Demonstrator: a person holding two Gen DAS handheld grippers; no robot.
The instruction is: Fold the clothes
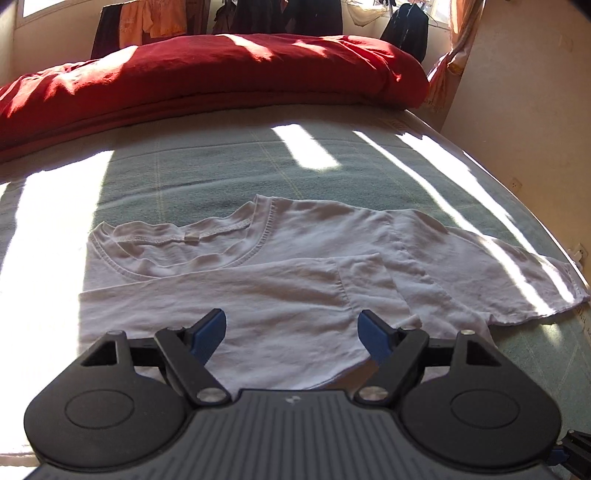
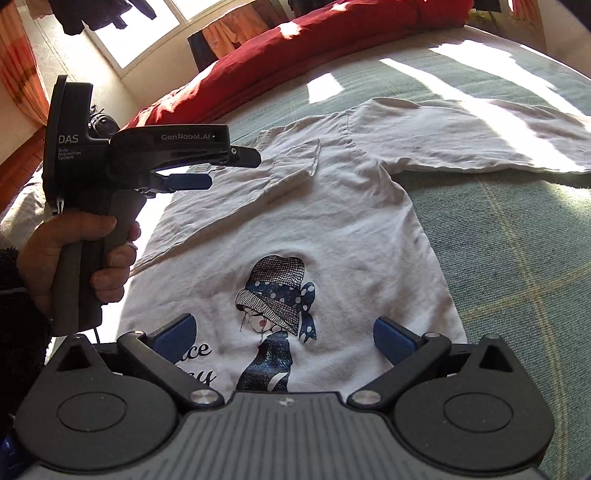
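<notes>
A white T-shirt (image 1: 280, 280) lies on the green bed cover, one side folded in over the body so its sleeve (image 1: 373, 284) rests across the chest; the other sleeve (image 1: 498, 280) stretches out to the right. The right wrist view shows the same T-shirt (image 2: 332, 221) with a printed girl in a blue hat (image 2: 277, 306). My left gripper (image 1: 293, 332) hovers open over the folded part, nothing between its blue pads. My right gripper (image 2: 284, 338) is open above the print. The left gripper (image 2: 207, 170), held by a hand (image 2: 74, 258), also shows there, over the shirt's left edge.
A thick red duvet (image 1: 221, 74) is bunched along the far end of the bed. The green checked bed cover (image 2: 517, 258) spreads to the right of the shirt. Clothes hang by the window (image 1: 258, 14) behind. A wall (image 1: 535, 110) runs close on the right.
</notes>
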